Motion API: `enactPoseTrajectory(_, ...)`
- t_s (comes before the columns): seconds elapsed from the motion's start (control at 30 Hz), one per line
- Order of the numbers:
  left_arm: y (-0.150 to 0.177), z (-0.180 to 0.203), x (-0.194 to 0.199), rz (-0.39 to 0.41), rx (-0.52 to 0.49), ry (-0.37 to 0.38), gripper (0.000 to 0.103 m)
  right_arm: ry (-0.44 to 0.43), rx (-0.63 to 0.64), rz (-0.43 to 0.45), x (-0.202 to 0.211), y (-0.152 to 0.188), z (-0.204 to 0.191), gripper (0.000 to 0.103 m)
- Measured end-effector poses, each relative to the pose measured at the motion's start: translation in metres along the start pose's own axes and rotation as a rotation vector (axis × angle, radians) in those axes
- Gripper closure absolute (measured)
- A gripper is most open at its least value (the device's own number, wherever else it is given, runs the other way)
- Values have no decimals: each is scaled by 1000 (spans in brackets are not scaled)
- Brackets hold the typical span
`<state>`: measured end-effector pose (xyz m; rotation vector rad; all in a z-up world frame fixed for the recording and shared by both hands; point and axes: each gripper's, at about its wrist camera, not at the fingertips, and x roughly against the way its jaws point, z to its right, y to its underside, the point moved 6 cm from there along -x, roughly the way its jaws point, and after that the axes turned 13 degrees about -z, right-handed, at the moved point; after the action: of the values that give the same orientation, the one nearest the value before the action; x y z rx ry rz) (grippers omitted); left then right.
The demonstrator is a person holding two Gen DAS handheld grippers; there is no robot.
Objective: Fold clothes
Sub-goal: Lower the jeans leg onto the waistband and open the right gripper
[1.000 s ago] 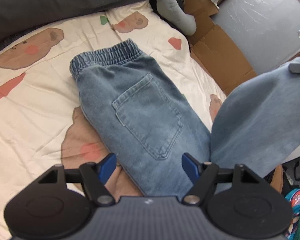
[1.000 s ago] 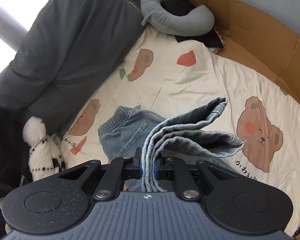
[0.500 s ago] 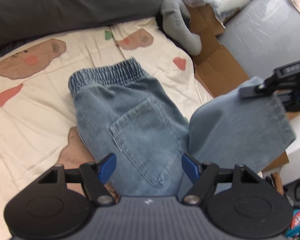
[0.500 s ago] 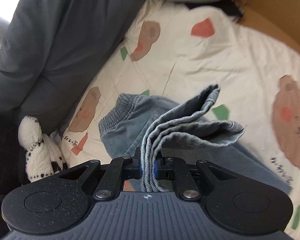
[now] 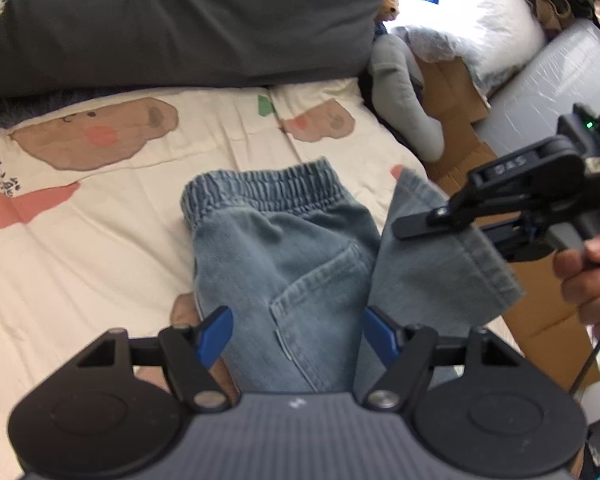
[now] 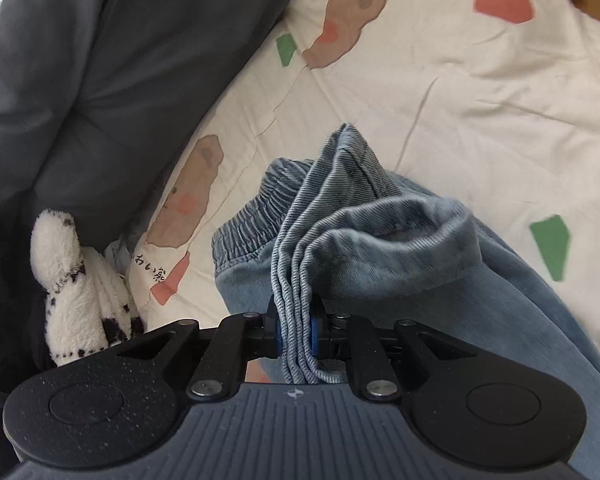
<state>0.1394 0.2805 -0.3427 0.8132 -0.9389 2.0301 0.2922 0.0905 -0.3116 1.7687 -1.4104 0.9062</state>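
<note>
A pair of light blue jeans (image 5: 284, 256) with an elastic waistband lies on a cream bedsheet printed with bears (image 5: 100, 240). My left gripper (image 5: 298, 334) hangs open just above the seat of the jeans, its blue pads either side of the back pocket. My right gripper (image 6: 294, 328) is shut on the bunched leg hems (image 6: 296, 280), holding the folded-over legs above the waistband (image 6: 244, 224). In the left wrist view the right gripper (image 5: 496, 208) comes in from the right, with the leg cloth (image 5: 432, 264) draped under it.
A dark grey duvet (image 5: 180, 20) lies along the far side of the bed. A white spotted plush toy (image 6: 76, 288) sits beside it. A grey neck pillow (image 5: 404, 100), flattened cardboard (image 5: 460, 92) and a white bag (image 5: 472, 16) lie at the right.
My right gripper has come down and toward the waistband, carrying the leg hems over the seat of the jeans. My left gripper has sunk a little closer to the jeans.
</note>
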Motion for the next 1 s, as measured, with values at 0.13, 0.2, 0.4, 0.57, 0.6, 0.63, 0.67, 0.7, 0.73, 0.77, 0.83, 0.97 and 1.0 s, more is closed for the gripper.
enactPoseTrajectory(0.13,-4,-11,0,22,19,-12,28,1,5,-19,-21,-14,-3,91)
enactPoseTrajectory(0.2,-6,-18,0,27,34,-18,28,8,9,-30,-30,-20,-6,91)
enactPoseTrajectory(0.4,-10,-34,5,42,63,-45,28,18,25,-74,-55,-37,-19,74)
enactPoseTrajectory(0.57,-10,-36,8,50,66,-51,28,30,74,-95,-54,-43,-41,58)
enactPoseTrajectory(0.6,-10,-36,8,53,65,-48,28,38,86,-89,-51,-44,-43,58)
enactPoseTrajectory(0.63,-10,-35,9,55,64,-45,28,35,101,-70,-45,-44,-45,58)
enactPoseTrajectory(0.67,-11,-34,9,58,64,-42,28,24,106,-62,-39,-45,-48,58)
enactPoseTrajectory(0.7,-11,-32,10,60,62,-38,28,13,111,-54,-33,-45,-51,58)
enactPoseTrajectory(0.73,-12,-30,10,63,60,-34,28,3,116,-45,-26,-46,-54,58)
enactPoseTrajectory(0.77,-12,-28,11,65,58,-30,28,-7,121,-37,-20,-47,-56,57)
enactPoseTrajectory(0.83,-13,-23,13,72,45,-25,28,-14,144,-19,-7,-47,-59,55)
enactPoseTrajectory(0.97,-13,-16,15,83,35,-14,28,-20,190,18,18,-44,-54,52)
enactPoseTrajectory(1.0,-12,-15,16,85,38,-11,28,-25,195,29,23,-41,-50,51)
